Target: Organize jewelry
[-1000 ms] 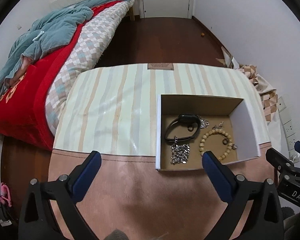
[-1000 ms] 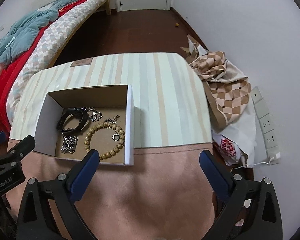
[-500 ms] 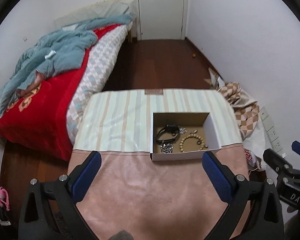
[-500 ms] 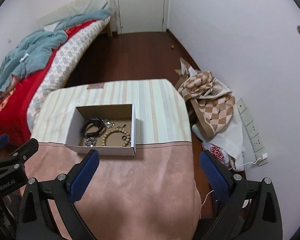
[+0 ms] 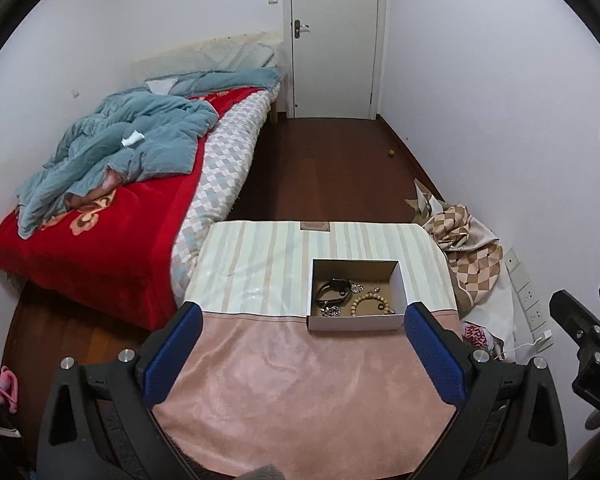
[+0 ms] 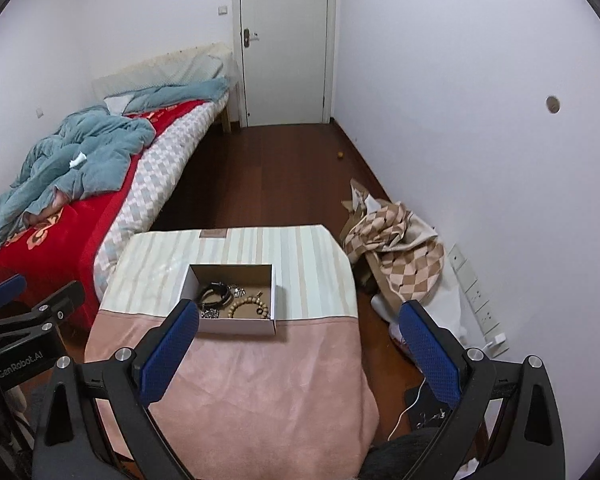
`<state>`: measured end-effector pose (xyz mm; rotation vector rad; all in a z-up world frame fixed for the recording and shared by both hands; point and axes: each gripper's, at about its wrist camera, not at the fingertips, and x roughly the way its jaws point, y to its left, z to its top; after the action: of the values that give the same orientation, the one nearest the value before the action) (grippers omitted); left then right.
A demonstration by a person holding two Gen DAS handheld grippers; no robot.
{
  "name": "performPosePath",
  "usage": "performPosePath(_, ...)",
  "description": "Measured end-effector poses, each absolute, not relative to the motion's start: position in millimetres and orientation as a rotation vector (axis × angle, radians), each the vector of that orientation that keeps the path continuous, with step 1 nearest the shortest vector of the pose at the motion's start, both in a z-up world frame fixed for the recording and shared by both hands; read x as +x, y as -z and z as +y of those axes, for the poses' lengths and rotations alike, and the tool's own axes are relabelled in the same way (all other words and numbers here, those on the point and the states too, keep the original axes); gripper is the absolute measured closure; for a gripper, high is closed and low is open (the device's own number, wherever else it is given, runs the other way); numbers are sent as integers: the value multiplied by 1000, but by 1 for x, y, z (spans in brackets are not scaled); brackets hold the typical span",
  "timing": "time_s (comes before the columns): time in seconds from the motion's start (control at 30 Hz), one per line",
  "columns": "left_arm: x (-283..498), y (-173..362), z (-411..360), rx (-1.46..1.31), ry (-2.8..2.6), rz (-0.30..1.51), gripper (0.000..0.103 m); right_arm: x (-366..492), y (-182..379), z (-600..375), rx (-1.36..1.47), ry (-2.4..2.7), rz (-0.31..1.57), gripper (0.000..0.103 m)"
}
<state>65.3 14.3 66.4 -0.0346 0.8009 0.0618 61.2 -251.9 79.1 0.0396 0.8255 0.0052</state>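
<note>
An open cardboard box (image 5: 356, 323) (image 6: 236, 325) sits on the cloth-covered table (image 5: 300, 380) (image 6: 240, 380). Inside lie a black watch band (image 5: 332, 290) (image 6: 214, 293), a wooden bead bracelet (image 5: 370, 305) (image 6: 247, 306) and a silver chain (image 5: 331, 311) (image 6: 210, 313). My left gripper (image 5: 300, 348) is open and empty, well back from the box and above the pink cloth. My right gripper (image 6: 300, 344) is open and empty, also pulled back, with the box near its left finger (image 6: 168, 352).
A bed (image 5: 112, 200) with a red blanket and blue duvet stands left of the table. A checked cloth heap (image 6: 396, 248) lies on the floor at the right wall, near wall sockets (image 6: 476, 300). A white door (image 6: 286, 40) is at the far end.
Both grippers have pulled far back and up from the box, so the whole room shows. The jewelry stays in the box. Both grippers stay open.
</note>
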Motion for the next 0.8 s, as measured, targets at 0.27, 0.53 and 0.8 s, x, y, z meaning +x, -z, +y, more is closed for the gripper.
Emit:
performPosePath(0.27, 61, -68, 9, -27, -49, 827, 0, 58, -88, -254, 34, -10, 850, 2)
performPosePath(0.53, 79, -56, 1, -34, -51, 867, 0, 79, -74, -255, 25, 4, 881, 0)
performPosePath(0.8, 109, -32, -4, -19, -73, 918, 0, 109, -57, -255, 21, 31, 900, 0)
